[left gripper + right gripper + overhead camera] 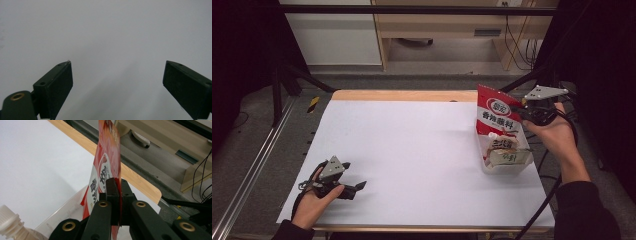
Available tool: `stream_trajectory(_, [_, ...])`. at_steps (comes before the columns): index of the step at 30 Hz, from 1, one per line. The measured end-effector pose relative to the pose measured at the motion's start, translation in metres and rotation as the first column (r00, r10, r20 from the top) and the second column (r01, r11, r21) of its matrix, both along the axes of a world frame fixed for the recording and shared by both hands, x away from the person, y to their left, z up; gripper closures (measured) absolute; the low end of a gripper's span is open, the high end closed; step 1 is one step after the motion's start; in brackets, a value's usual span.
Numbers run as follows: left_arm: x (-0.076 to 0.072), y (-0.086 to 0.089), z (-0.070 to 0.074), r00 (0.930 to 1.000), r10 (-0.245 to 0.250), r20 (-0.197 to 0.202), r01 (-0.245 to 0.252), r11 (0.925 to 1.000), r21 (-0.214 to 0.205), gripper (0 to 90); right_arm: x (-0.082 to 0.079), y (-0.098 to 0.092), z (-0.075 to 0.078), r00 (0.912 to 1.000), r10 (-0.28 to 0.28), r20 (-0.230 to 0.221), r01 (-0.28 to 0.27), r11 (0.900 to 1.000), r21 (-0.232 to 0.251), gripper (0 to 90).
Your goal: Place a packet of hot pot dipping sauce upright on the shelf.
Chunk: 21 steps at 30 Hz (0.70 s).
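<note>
While the right tool (117, 195) pinches the red packet (494, 112), white tabletop (412, 150) lies bare.

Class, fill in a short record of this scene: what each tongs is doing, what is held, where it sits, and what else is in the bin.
Right tongs: shut on the red packet, gripping its edge
Red packet: upright, lower end in the clear bin
Clear bin: on the white sheet, at its right side
Also in bin: white-capped bottle, another packet
Left tongs: open, nothing between, low over the sheet's near left corner
</note>
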<state>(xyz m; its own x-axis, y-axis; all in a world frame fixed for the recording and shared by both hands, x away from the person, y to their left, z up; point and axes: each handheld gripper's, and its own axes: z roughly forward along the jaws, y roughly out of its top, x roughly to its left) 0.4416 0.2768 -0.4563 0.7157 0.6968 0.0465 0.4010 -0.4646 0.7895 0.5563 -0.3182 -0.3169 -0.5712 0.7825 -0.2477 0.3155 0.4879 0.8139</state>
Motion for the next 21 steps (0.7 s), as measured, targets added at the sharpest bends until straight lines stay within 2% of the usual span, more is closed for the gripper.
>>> stream_trajectory(11, [0.0,0.0,0.001,1.0,0.0,0.001,0.0,1.0,-0.002,9.0,-0.01,-0.016,-0.008,0.9986,-0.033,-0.041,0.034,0.9992,0.019,89.4])
stream_trajectory(15, [-0.001,0.001,0.001,1.0,0.003,0.002,-0.003,1.0,-0.005,9.0,-0.015,-0.022,-0.012,0.9961,-0.06,-0.064,0.061,0.998,0.014,89.2])
stream_trajectory(21, [0.0,0.001,0.002,1.0,0.001,0.002,-0.001,1.0,-0.002,8.9,-0.018,-0.028,-0.015,0.9944,-0.07,-0.08,0.07,0.9975,0.003,88.2])
